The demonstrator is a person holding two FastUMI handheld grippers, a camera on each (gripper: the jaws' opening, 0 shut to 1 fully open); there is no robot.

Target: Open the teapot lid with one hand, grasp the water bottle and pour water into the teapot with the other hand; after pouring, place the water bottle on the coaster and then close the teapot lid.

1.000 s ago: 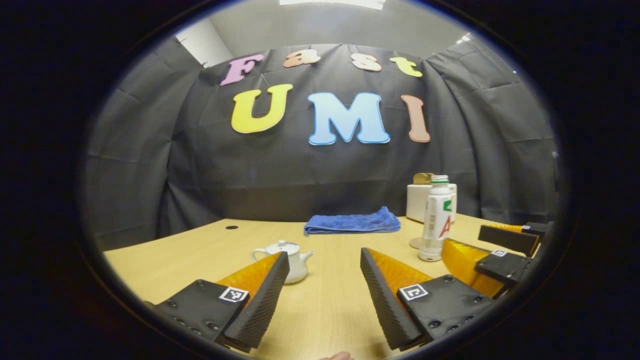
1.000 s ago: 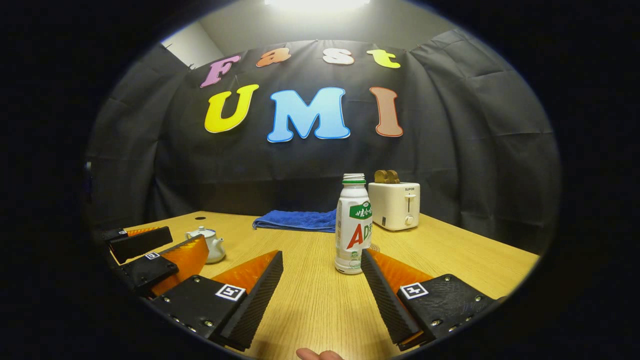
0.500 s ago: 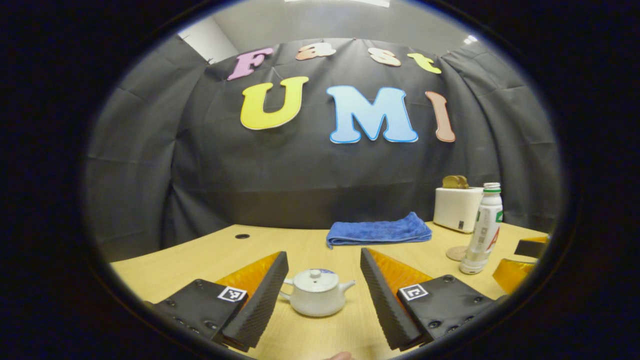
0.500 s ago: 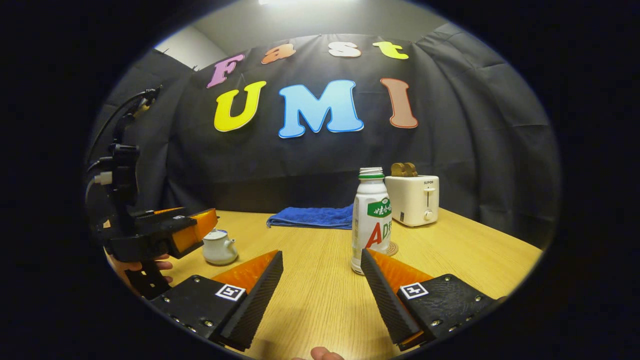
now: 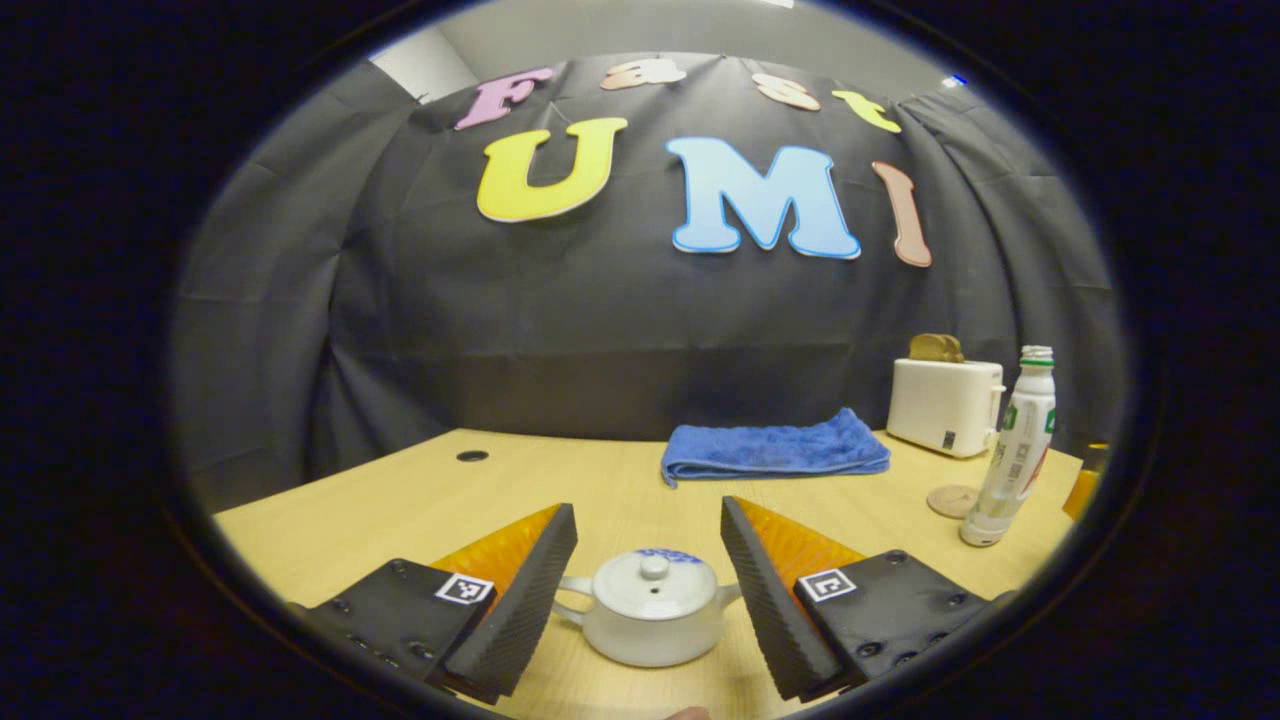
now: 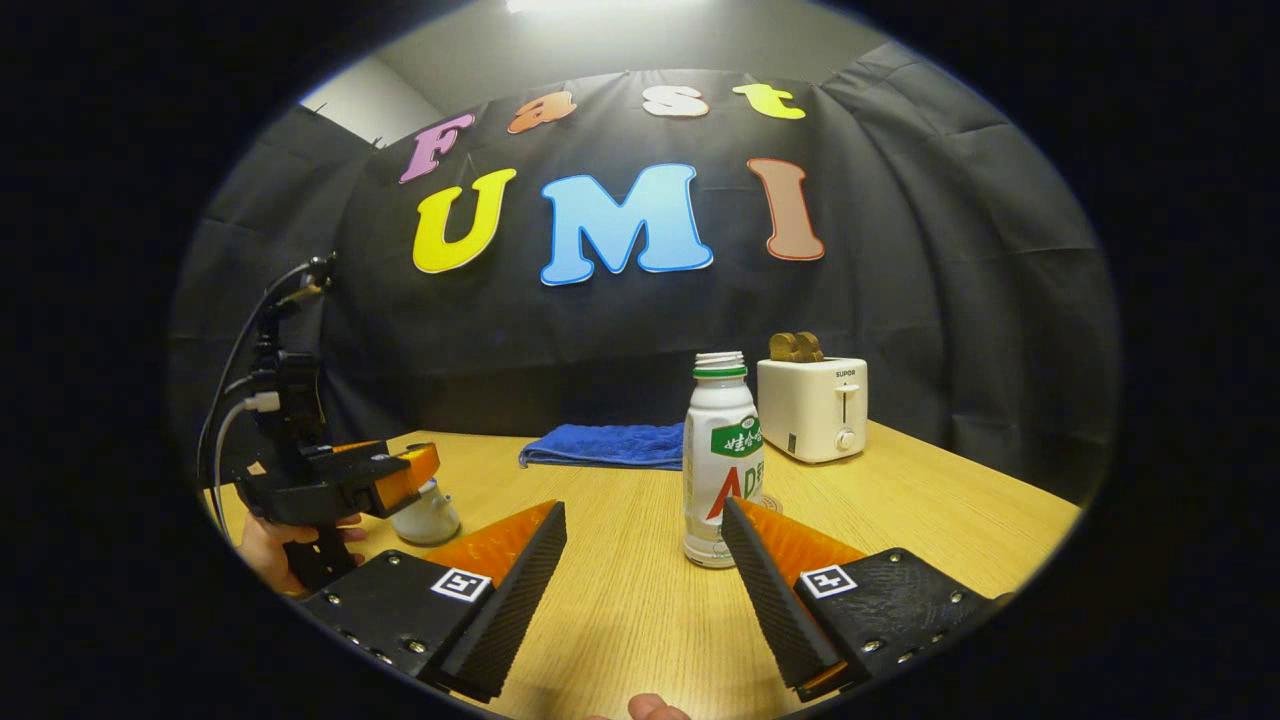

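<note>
White teapot (image 5: pixel 650 610) upright on the wood table, lid (image 5: pixel 650 580) on, small knob up. White water bottle (image 6: pixel 722 460) with green label stands upright, uncapped, well apart. Round coaster (image 5: pixel 951 500) lies just beside it.

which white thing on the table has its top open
The bottle: its neck is uncapped. The teapot has its lid on, and the toaster has toast filling its slots.
</note>
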